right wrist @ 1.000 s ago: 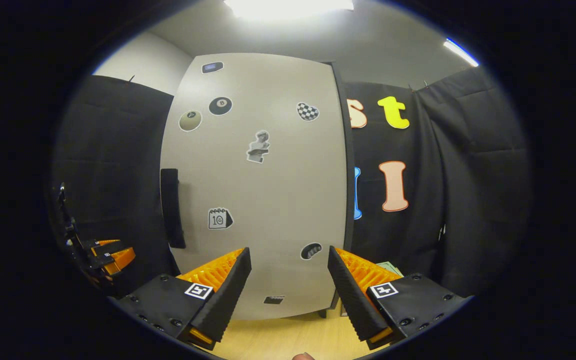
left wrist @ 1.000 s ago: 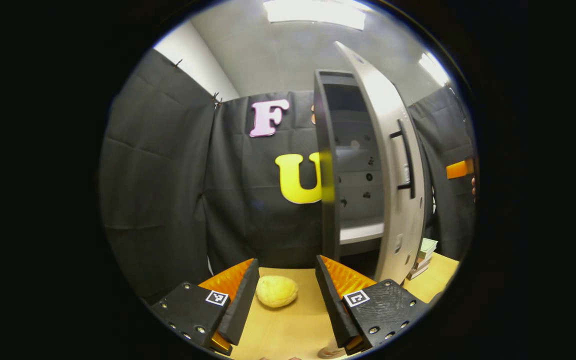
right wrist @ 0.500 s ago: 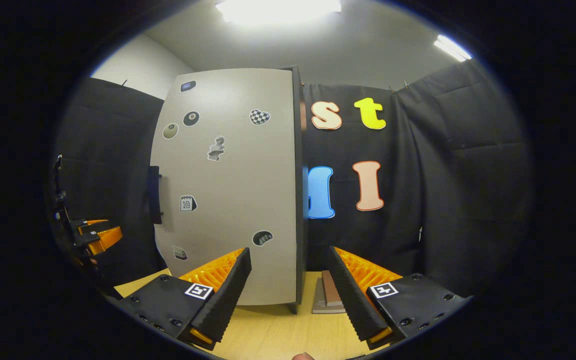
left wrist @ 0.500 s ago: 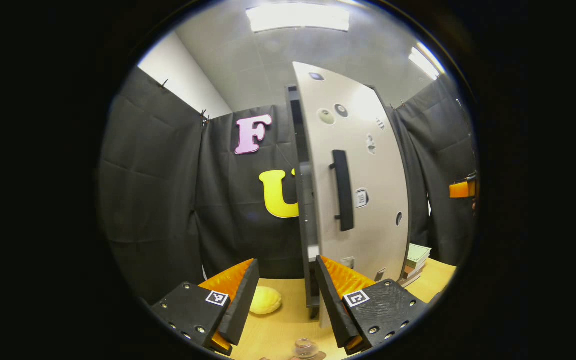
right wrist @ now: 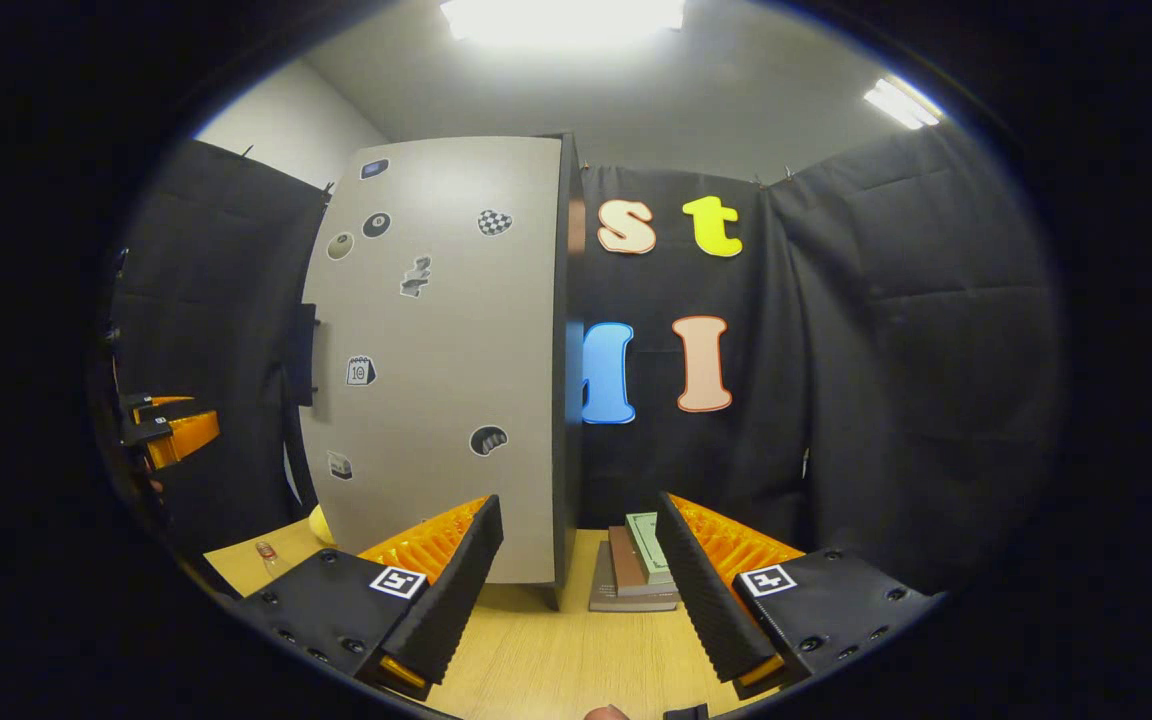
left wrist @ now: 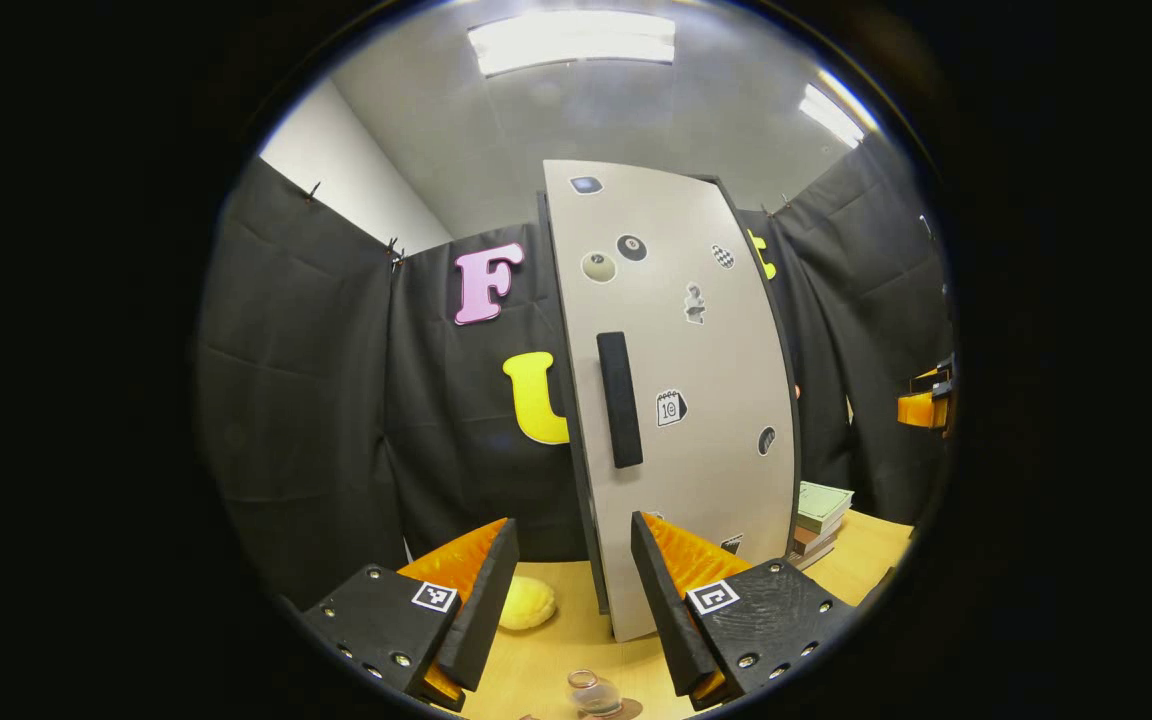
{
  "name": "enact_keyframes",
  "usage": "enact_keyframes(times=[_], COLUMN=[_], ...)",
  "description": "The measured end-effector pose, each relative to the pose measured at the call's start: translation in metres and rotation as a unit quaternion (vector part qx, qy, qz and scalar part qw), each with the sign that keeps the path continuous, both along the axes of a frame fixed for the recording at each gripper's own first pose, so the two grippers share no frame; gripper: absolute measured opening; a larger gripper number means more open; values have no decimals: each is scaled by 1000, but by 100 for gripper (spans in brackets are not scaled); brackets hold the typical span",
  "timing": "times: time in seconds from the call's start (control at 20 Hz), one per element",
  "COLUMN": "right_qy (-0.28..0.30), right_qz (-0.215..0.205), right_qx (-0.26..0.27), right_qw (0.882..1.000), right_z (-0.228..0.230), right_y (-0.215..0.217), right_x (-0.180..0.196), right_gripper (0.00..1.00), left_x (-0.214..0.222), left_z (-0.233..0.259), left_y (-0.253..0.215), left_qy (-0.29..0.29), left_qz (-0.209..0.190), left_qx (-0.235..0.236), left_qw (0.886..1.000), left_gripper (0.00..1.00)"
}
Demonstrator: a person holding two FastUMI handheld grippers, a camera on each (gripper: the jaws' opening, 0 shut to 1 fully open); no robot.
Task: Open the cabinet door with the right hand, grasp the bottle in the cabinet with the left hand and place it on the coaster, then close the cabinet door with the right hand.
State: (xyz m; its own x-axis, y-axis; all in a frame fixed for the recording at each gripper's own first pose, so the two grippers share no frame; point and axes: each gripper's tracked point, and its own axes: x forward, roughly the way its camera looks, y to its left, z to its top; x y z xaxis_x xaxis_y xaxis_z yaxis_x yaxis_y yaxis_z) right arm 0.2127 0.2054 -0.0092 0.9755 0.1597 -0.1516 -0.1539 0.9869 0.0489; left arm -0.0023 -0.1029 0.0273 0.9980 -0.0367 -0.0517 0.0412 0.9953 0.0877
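The tall grey cabinet (left wrist: 696,400) stands with its stickered door shut and its black handle (left wrist: 619,400) on the left side. A small clear bottle (left wrist: 591,690) stands at the near table edge on a brown coaster (left wrist: 633,709), just below my left gripper (left wrist: 571,600), which is open and holds nothing. My right gripper (right wrist: 581,590) is also open and empty, facing the cabinet's right edge (right wrist: 564,360) from a distance. The right gripper view has the bottle (right wrist: 266,552) far left on the table, with the left gripper (right wrist: 171,430) above it.
A yellow round object (left wrist: 526,605) lies on the wooden table (left wrist: 556,660) left of the cabinet foot. A stack of books (right wrist: 636,565) sits right of the cabinet. Black cloth walls close the booth. The right gripper (left wrist: 926,405) shows at the far right.
The cabinet door has swung from ajar to fully shut. Both grippers have drawn back from the cabinet, so the bottle and books have come into view.
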Motion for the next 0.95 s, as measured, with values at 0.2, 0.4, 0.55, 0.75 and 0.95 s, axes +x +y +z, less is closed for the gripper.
enact_keyframes(times=[0.2, 0.4, 0.55, 0.75, 0.95], right_qy=[-10, -10, -10, -16, -16], right_qz=[-8, -9, -10, -11, -13], right_qx=[-1, 3, 2, 5, 0], right_qw=[1000, 1000, 1000, 1000, 1000], right_z=[10, 12, 12, 18, 20], right_y=[5, 12, 16, 20, 21], right_x=[-4, -8, -9, -11, -14], right_gripper=[98, 98, 98, 98, 98], left_x=[-3, -8, -9, -9, -11], left_z=[-2, -3, -3, -2, 0], left_y=[17, 28, 34, 44, 51], left_qy=[-3, -3, -5, -7, -8], left_qz=[5, 3, 3, 4, 6], left_qx=[-5, -5, -3, -4, -10], left_qw=[1000, 1000, 1000, 1000, 1000], left_gripper=[65, 65, 66, 65, 65])
